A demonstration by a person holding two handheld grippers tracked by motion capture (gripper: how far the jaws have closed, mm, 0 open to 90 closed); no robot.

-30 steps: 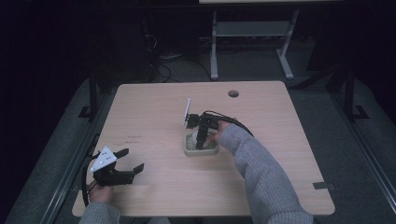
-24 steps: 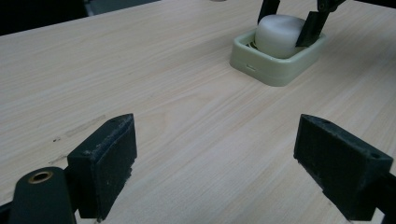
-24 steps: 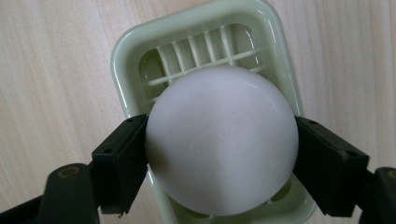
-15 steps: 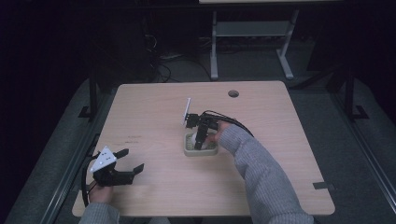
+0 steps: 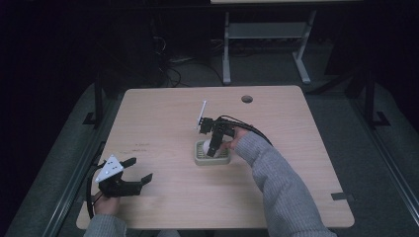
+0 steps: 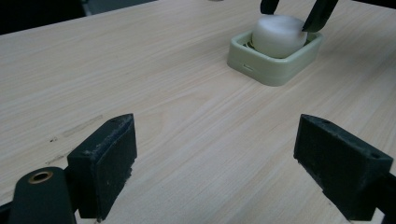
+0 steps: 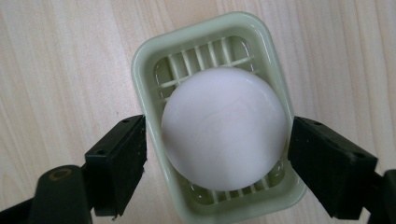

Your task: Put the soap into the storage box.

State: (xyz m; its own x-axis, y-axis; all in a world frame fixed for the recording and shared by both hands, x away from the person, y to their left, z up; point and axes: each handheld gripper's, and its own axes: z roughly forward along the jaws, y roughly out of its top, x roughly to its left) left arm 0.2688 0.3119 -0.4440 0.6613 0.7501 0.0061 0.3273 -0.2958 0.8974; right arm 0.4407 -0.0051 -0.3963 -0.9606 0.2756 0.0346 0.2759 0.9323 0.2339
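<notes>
A pale green soap dish sits near the middle of the wooden table, with a round white soap bar lying on its slats. My right gripper points down over the dish. In the right gripper view its jaws straddle the soap bar with a narrow gap on each side, so the right gripper is open around it, above the dish. My left gripper rests open at the table's front left, nothing between its fingers. It faces the dish and soap bar.
A round cable hole is near the table's back edge. A black cable runs along the grey sleeve of the right arm. Bare wood lies between the left gripper and the dish. A dark floor and a grey desk frame lie beyond.
</notes>
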